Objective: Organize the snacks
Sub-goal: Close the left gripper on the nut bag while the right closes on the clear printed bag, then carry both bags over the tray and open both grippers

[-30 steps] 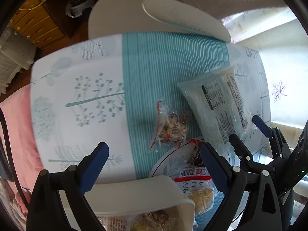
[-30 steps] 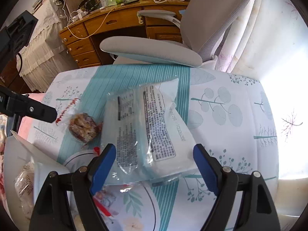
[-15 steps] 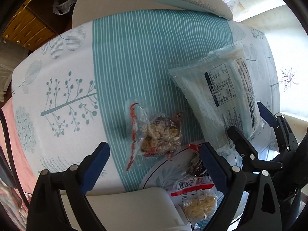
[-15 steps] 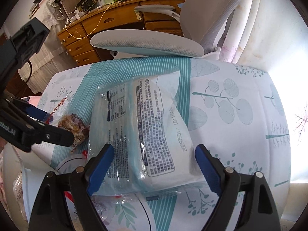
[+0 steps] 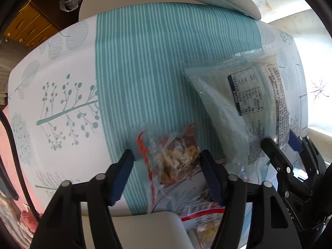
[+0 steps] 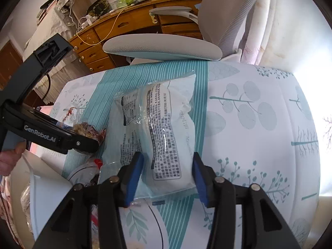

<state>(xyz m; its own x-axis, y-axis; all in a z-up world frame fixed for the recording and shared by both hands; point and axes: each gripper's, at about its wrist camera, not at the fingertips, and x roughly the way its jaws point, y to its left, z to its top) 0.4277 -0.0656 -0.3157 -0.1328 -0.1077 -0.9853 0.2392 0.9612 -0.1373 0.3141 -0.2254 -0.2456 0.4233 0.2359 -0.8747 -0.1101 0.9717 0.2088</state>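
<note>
A small clear snack packet [image 5: 174,159] with a red edge and brown pieces lies on the teal-striped tablecloth [image 5: 166,62]. My left gripper [image 5: 166,164] points down over it, jaws closing, a blue pad against each side. That packet [image 6: 85,127] shows in the right wrist view behind the left gripper's finger [image 6: 83,144]. A large white pillow pack [image 6: 168,137] in clear film lies in the middle. My right gripper [image 6: 167,172] is closing on its near end, pads touching it. In the left wrist view the large pack [image 5: 244,103] runs to the right gripper [image 5: 282,143].
A white bin [image 5: 145,224] with packets inside sits at the near edge, also the white bin [image 6: 45,186]. A plate [image 6: 157,224] lies under my right gripper, with a red-labelled snack [image 5: 203,213] beside it. A grey chair [image 6: 161,47] and wooden desk [image 6: 128,25] stand beyond. A hand [image 6: 10,159] shows at left.
Both grippers' jaws have narrowed from wide open to the sides of their packets. The left gripper has come down over the small packet. The right gripper has stayed over the large pack.
</note>
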